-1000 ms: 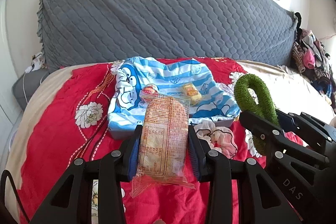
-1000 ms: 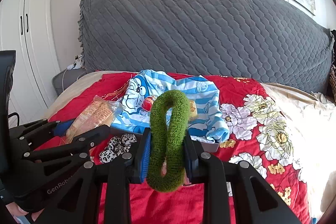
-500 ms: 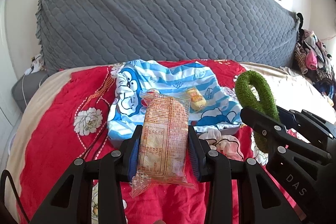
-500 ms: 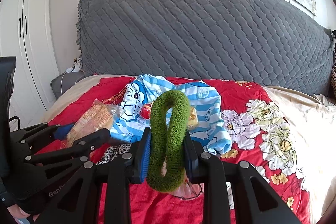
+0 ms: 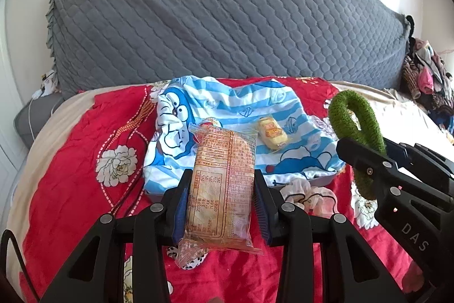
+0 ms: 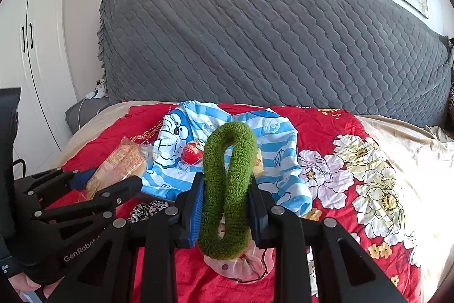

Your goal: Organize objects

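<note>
My left gripper [image 5: 221,198] is shut on a clear snack packet [image 5: 221,183] with printed text, held above the red bedspread; it also shows in the right wrist view [image 6: 119,163]. My right gripper [image 6: 225,203] is shut on a green fuzzy scrunchie [image 6: 227,189], also visible in the left wrist view [image 5: 357,129]. Ahead lies a box covered by a blue striped cartoon cloth [image 5: 235,115] with a small yellow snack [image 5: 272,132] and a red round candy [image 6: 193,152] on it.
A pink-white scrunchie [image 5: 309,192] and a leopard-print scrunchie [image 6: 147,209] lie on the red floral bedspread [image 5: 85,155] below the grippers. A grey quilted headboard [image 6: 269,41] stands behind. Clothes [image 5: 425,73] pile at the far right; a white wardrobe [image 6: 34,53] stands left.
Both grippers have pulled back and risen slightly with their loads; the cloth-covered box now sits a little farther away and the scrunchies lie beneath the grippers.
</note>
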Available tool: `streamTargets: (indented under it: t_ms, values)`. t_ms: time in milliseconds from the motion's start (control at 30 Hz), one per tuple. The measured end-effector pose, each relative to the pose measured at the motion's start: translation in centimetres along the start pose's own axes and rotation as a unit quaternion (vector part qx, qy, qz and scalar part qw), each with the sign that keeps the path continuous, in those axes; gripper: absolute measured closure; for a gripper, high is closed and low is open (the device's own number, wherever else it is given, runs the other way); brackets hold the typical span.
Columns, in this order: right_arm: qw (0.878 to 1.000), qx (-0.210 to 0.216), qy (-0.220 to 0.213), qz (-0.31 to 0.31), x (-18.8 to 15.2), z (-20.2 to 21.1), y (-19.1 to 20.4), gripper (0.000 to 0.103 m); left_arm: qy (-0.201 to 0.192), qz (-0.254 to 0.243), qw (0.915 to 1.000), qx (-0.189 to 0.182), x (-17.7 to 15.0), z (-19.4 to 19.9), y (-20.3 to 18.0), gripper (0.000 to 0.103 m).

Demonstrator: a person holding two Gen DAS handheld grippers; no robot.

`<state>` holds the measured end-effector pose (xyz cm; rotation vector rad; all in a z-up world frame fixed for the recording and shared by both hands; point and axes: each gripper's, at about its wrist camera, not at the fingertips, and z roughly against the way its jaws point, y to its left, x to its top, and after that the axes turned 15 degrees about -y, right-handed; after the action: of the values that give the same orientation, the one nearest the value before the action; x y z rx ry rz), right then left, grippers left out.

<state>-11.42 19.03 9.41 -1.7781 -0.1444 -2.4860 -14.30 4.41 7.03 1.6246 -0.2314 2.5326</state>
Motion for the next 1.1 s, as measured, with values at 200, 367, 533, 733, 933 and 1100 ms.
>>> streamTargets:
  t_ms: [200, 367, 533, 733, 933, 1100]
  values:
    - [1.0, 0.002, 0.002, 0.006, 0.1, -1.3, 0.0, 0.075, 0.006, 0.001, 1.0, 0.0, -0.2, -1.4, 0.1, 0.062]
    - [1.0, 0.0, 0.006, 0.005, 0.1, -2.2, -0.2, 0.075, 0.001, 0.001, 1.0, -0.004, -0.1, -2.4, 0.1, 0.062]
    - [1.0, 0.001, 0.014, -0.001, -0.3, -3.0, -0.7, 0.075, 0.005, 0.001, 1.0, -0.005, 0.3, -3.7, -0.2, 0.062]
    - [1.0, 0.001, 0.023, -0.008, -0.7, -3.8, -1.3, 0.075, 0.004, -0.001, 1.0, -0.005, 0.5, -4.4, -0.5, 0.062]
    - [1.0, 0.002, 0.023, -0.007, -0.4, -4.9, -1.3, 0.075, 0.008, 0.002, 1.0, -0.005, 0.0, -5.2, -0.3, 0.062]
    - [1.0, 0.004, 0.022, -0.01, -0.3, -6.0, -1.2, 0.075, 0.013, -0.004, 0.9999, -0.003, -0.3, -6.4, -0.1, 0.062]
